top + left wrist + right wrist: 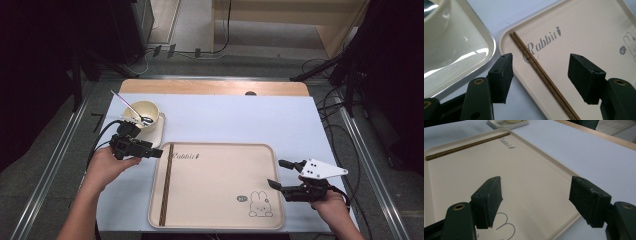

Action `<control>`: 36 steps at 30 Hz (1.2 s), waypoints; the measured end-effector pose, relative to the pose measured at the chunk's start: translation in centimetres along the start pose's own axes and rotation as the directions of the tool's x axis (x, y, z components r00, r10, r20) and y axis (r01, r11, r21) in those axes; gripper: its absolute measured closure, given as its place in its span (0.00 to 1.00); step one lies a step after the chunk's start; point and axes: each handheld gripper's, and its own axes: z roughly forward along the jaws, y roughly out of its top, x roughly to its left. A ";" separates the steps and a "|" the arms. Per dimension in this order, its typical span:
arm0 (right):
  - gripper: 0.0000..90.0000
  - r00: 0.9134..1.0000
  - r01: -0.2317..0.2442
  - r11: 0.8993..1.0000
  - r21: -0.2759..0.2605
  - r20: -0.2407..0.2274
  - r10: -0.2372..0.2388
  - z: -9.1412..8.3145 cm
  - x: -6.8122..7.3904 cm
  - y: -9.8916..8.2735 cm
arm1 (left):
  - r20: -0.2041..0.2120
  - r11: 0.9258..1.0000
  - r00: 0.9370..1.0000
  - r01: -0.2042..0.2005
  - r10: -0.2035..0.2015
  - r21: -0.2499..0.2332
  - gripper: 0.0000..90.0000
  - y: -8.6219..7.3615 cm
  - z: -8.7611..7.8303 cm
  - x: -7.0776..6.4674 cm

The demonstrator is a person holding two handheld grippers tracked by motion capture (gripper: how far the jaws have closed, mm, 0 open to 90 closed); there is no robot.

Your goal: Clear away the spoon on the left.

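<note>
A pair of brown chopsticks (166,182) lies along the left side of a cream tray (220,200) printed with "Rabbit" and a rabbit drawing. My left gripper (159,150) hovers over the tray's far left corner, open. In the left gripper view the chopsticks (534,62) run between its jaws on the tray (586,32) below, untouched. My right gripper (280,174) is open at the tray's right edge, holding nothing. In the right gripper view its jaws (536,200) span bare tray (524,170), with the chopsticks (466,146) far off.
A cream bowl (143,112) with a metal spoon (131,107) in it stands on a small square plate (156,132) just beyond the tray's far left corner. The plate (456,50) lies close to my left gripper. Pale blue tabletop (240,117) stretches behind the tray.
</note>
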 end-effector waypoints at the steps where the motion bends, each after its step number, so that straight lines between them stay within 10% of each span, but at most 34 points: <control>1: 0.29 1.000 -0.001 1.000 0.003 0.000 0.001 0.0 0.0 0.0 | -0.005 1.000 1.000 0.005 -0.005 -0.006 0.42 0.0 -0.2 0.1; 16: 0.29 1.000 -0.002 1.000 0.003 -0.001 0.002 0.1 0.0 0.0 | -0.063 1.000 0.998 0.003 -0.005 -0.028 0.46 2.2 -4.2 3.0; 36: 0.29 1.000 -0.003 1.000 0.001 0.008 0.003 -0.2 0.1 -0.1 | -0.186 0.999 0.982 0.040 -0.040 -0.003 0.48 6.8 -5.3 8.7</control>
